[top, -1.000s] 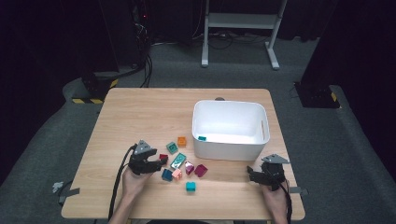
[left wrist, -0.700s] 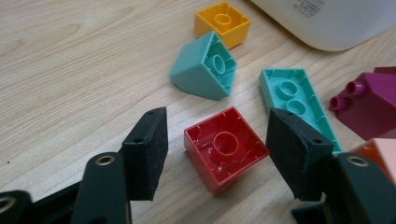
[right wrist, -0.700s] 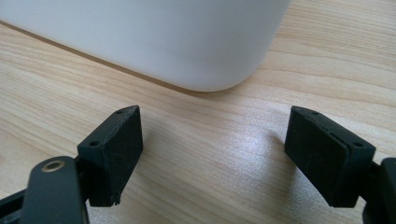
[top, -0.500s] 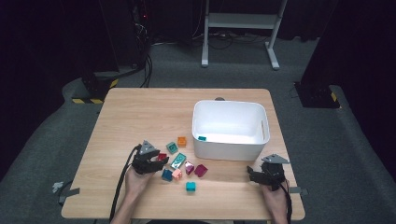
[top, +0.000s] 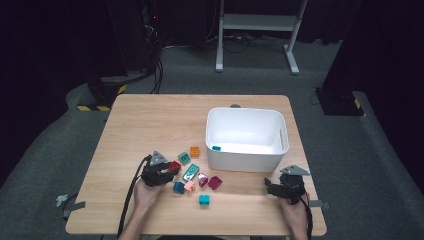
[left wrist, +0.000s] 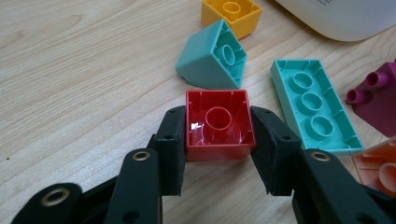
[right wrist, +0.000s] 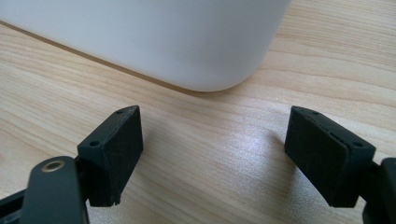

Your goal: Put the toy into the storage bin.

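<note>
- High view: the left gripper [top: 167,172] sits at the left edge of a cluster of toy bricks on the wooden bench [top: 150,120], its jaws around the red brick [top: 174,165].
- High view: the right gripper [top: 280,186] rests on the bench near the front right corner of the white bin [top: 246,154], apart from it. A small teal brick [top: 216,148] lies inside the bin.
- High view: a blue brick [top: 178,187], a salmon brick [top: 189,187] and a lone teal cube [top: 204,200] lie in front of the cluster.
- Left gripper view: the red brick [left wrist: 218,125] lies hollow side up on the bench between the two black jaws. The jaws have just been closing; both pads appear to touch its sides.
- Left gripper view: just beyond it lies a mint sloped brick [left wrist: 210,58], then a yellow brick [left wrist: 231,15]. A long mint brick [left wrist: 315,105] lies to the right, with a magenta brick [left wrist: 376,100] past it.
- Right gripper view: the right gripper [right wrist: 212,156] has its jaws spread wide with only bare wood between them, holding nothing. The bin's rounded corner [right wrist: 187,42] stands close ahead.
</note>
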### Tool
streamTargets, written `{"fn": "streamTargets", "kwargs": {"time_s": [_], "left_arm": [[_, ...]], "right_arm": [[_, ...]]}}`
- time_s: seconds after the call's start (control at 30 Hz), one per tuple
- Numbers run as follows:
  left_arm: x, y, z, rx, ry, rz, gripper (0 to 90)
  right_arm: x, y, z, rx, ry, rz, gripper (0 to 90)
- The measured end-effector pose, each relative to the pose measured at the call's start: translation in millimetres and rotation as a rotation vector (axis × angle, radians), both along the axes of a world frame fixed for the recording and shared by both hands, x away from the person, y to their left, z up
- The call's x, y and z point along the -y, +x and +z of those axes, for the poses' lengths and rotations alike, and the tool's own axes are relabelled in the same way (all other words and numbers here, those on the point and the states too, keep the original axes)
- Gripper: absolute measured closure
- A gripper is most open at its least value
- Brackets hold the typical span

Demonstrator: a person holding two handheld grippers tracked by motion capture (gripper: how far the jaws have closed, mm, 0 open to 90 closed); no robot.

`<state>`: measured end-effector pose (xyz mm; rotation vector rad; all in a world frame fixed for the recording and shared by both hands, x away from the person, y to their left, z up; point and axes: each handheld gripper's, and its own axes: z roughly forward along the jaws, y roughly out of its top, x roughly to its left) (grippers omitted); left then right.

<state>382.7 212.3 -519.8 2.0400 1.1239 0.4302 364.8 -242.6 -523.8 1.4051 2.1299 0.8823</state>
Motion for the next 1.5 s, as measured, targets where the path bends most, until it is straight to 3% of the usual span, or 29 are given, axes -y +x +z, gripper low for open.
{"fn": "streamTargets", "kwargs": {"time_s": [0.67,1.13,1.5], "left_arm": [[-2.8,-5.8,20.8,0.025,-0.043,-0.048,58.4],[-0.7,-5.3,34.7,0.035,-0.037,-0.084,58.5],[-3.4,-3.3,44.1,0.036,-0.075,-0.087,58.6]], "right_arm": [[0.0,0.0,0.0,0.0,0.0,0.0,19.1],[0.0,0.0,0.0,0.0,0.0,0.0,19.1],[0.0,0.0,0.0,0.0,0.0,0.0,19.1]]}}
